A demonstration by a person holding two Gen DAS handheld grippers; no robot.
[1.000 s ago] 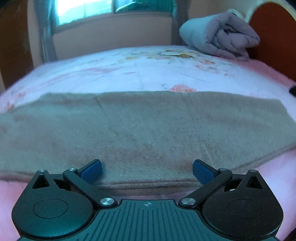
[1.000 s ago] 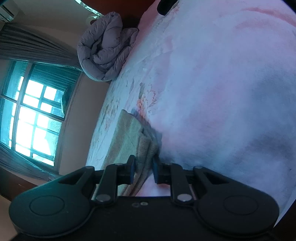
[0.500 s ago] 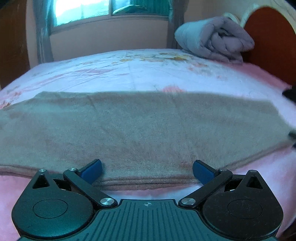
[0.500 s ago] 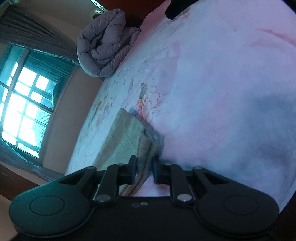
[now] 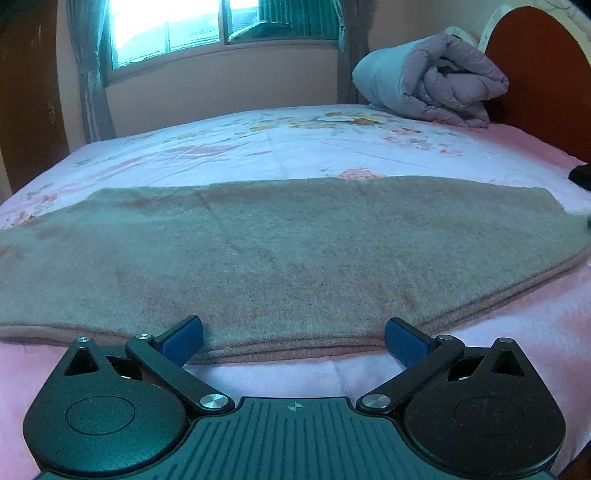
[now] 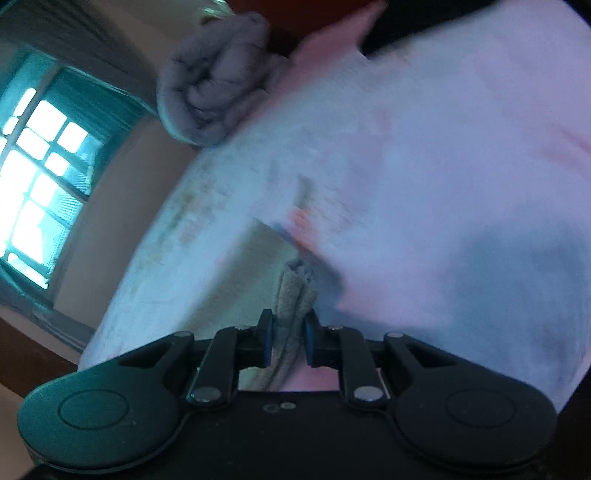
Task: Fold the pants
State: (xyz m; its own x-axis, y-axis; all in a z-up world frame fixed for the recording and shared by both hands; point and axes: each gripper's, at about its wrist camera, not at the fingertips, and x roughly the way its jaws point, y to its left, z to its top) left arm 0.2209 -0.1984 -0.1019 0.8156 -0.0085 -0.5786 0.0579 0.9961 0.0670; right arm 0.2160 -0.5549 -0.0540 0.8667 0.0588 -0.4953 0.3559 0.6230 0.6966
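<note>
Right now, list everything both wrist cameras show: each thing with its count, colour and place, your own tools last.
Fuzzy grey-brown pants: one, laid flat lengthwise across the near side of the bed, one end pinched in the right tool.
Floral bedsheet: one, white and pink, covering the bed under the pants.
Rolled quilt: one, grey-lilac, at the head of the bed by the headboard.
Wooden headboard: one, reddish-brown, far right.
Window: one, bright, with grey curtains, on the far wall.
Dark object: one, black, at the bed's right edge; cannot tell what it is.
Left tool: one, black with blue pads, open, at the pants' near edge.
Right tool: one, black, shut on the pants.
</note>
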